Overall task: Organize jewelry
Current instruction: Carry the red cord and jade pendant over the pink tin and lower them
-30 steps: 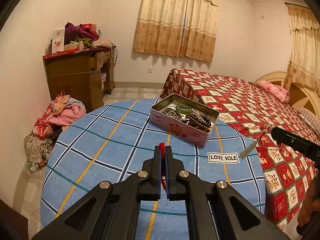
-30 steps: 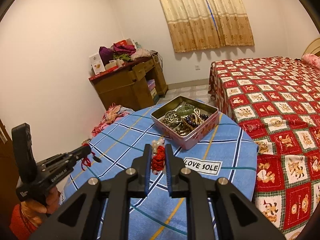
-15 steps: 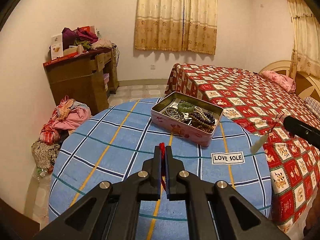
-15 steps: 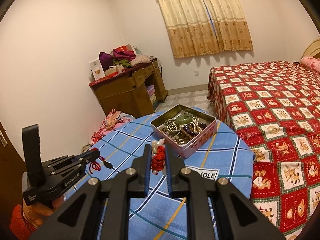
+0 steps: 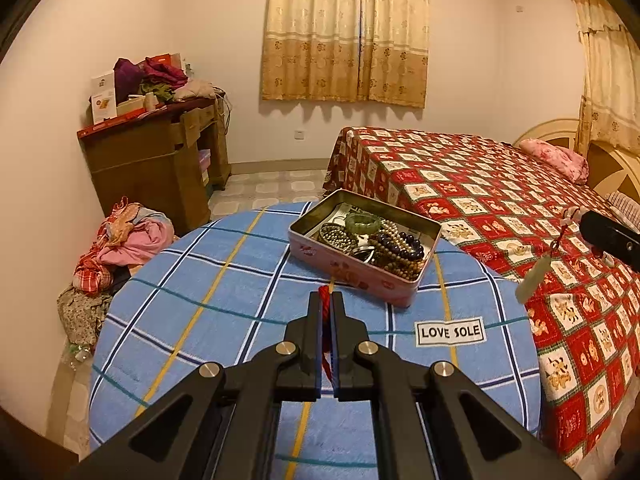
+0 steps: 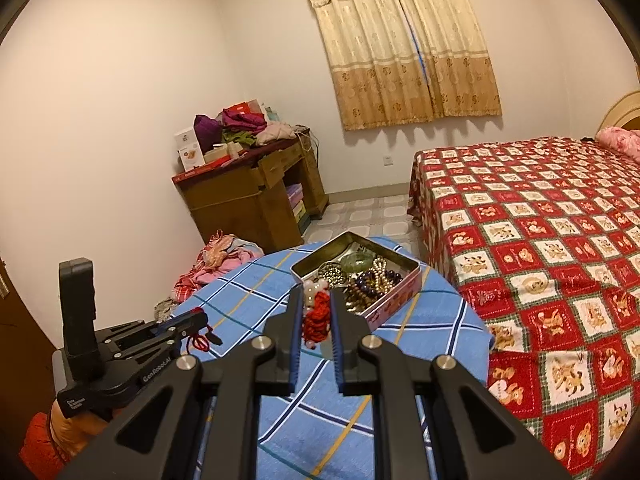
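A round, blue-checked table (image 5: 224, 304) carries an open, seemingly pink tin (image 5: 352, 270).

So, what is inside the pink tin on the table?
The pink tin holds a green bangle, a dark purple bead bracelet, and brownish and metallic bead strands. They lie piled together, so anything beneath them, and most of the tin's floor, is covered.

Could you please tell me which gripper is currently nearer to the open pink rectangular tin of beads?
Hard to call. The left gripper hangs just short of the pink rectangular tin, shut on a red cord; the right gripper, clamping a red knotted charm, hovers likewise.
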Demonstrator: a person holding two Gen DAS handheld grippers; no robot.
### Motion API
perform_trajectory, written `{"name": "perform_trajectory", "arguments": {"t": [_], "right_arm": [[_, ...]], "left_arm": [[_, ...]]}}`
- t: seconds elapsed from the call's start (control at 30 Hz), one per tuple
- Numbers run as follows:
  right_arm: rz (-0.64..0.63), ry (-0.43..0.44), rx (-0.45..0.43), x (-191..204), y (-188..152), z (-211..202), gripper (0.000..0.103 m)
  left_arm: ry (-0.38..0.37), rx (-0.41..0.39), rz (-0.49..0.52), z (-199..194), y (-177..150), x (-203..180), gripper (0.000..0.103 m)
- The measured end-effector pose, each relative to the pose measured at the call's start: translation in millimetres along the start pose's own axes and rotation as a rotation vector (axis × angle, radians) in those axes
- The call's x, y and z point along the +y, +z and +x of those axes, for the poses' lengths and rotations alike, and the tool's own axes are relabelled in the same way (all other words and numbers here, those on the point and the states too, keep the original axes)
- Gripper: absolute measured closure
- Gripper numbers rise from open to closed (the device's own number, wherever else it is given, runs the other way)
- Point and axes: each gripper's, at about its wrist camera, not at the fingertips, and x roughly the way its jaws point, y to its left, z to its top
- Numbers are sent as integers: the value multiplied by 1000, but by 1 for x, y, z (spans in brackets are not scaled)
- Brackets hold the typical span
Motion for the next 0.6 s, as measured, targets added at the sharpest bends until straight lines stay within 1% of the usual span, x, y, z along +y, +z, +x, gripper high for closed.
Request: {"name": "perform_trajectory", "arguments": {"t": [0.27,0.6], "right_arm": [[-4,-12,-4,-8,10,12,87],[16,-32,27,-24,13,35,87]], "left_arm": [[-42,11,10,23,9,-15,102],[-90,54,13,54,16,-27,102]]}}
